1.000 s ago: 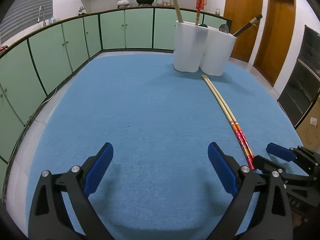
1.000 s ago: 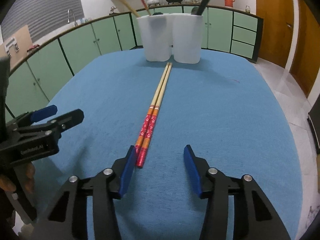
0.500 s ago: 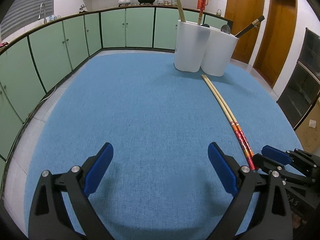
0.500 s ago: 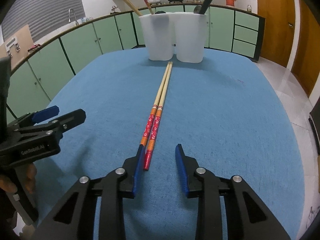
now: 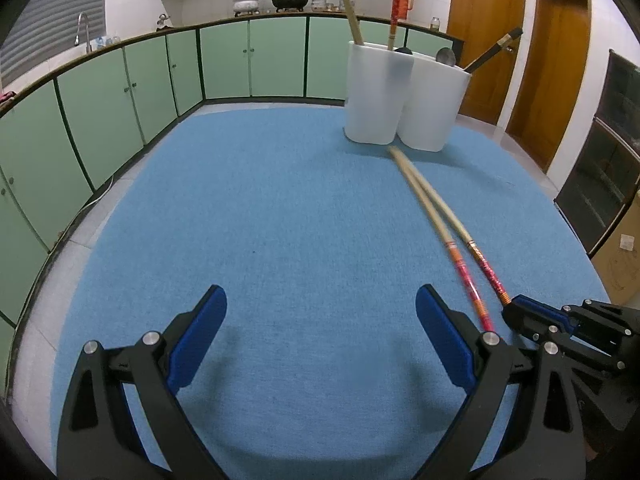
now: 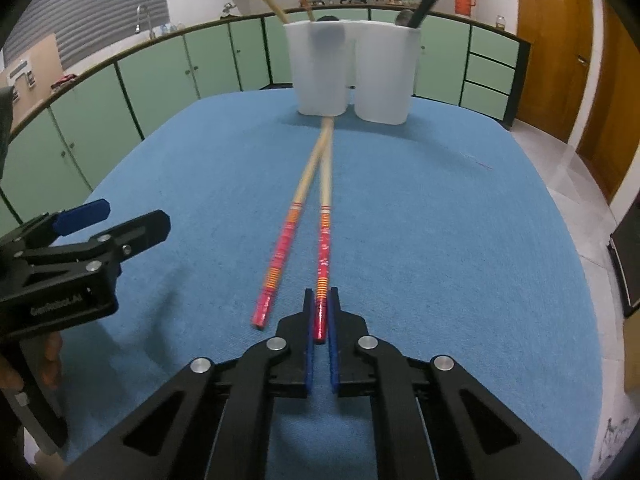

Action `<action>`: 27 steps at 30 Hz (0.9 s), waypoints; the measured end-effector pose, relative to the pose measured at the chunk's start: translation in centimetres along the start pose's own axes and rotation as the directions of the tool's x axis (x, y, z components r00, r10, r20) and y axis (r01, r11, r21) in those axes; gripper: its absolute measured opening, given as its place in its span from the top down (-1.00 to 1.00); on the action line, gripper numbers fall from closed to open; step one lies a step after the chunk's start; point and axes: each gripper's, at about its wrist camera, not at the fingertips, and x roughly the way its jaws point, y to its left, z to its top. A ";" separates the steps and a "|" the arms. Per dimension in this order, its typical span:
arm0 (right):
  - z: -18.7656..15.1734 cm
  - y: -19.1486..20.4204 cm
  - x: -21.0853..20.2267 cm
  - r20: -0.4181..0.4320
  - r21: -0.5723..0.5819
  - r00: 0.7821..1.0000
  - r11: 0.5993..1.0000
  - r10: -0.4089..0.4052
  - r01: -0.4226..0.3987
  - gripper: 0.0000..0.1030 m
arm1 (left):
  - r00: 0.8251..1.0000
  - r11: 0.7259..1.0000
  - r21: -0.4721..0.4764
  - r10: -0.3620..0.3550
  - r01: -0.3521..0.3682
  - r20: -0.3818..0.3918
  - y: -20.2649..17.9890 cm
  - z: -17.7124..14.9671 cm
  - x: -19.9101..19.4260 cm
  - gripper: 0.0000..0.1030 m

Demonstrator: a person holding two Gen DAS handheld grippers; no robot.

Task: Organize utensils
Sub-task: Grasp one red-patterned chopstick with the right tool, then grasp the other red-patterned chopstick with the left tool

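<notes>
Right gripper (image 6: 320,312) has clamped on the red end of one long bamboo chopstick (image 6: 323,240); its twin (image 6: 282,252) has swung aside, tips touching near the white plastic utensil holders (image 6: 348,68). I see blue cloth tabletop (image 5: 280,208), green cabinets (image 5: 256,60) behind. Left gripper (image 5: 320,336) hovers wide apart, holding nothing. Cloth is bare toward the left edge.

Before me the table wears a blue cloth (image 6: 440,208). Two white utensil holders (image 6: 382,76) stand touching at its far end. Two red-handled chopsticks (image 6: 280,256) lie lengthwise on the cloth, tips together near the holders, handles splayed toward me.
</notes>
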 end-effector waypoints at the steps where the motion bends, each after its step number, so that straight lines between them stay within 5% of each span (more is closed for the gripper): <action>1: -0.1 -0.2 -0.1 0.003 0.008 1.000 1.000 -0.001 0.000 0.90 | 1.000 1.000 0.003 -0.007 0.007 0.001 -0.3 0.0 -0.1 -0.80; 15: -1.4 -7.1 -1.7 0.029 0.192 0.998 0.981 -0.047 0.041 0.90 | 0.993 0.990 0.077 -0.114 0.117 -0.042 -6.4 -0.3 1.0 -0.77; 18: -1.5 -7.3 -1.6 0.031 0.202 0.999 0.979 -0.039 0.032 0.90 | 0.989 0.988 0.090 -0.120 0.127 -0.082 -7.3 -0.4 1.9 -0.35; 24: -1.6 -7.5 -1.8 0.036 0.206 0.999 0.978 -0.025 0.017 0.90 | 0.987 0.987 0.105 -0.105 0.118 -0.125 -8.4 -0.6 2.8 -0.08; 27: -1.6 -7.4 -1.8 0.036 0.202 0.999 0.979 -0.024 0.016 0.90 | 0.989 0.989 0.115 -0.083 0.097 -0.123 -8.5 -0.6 2.8 0.36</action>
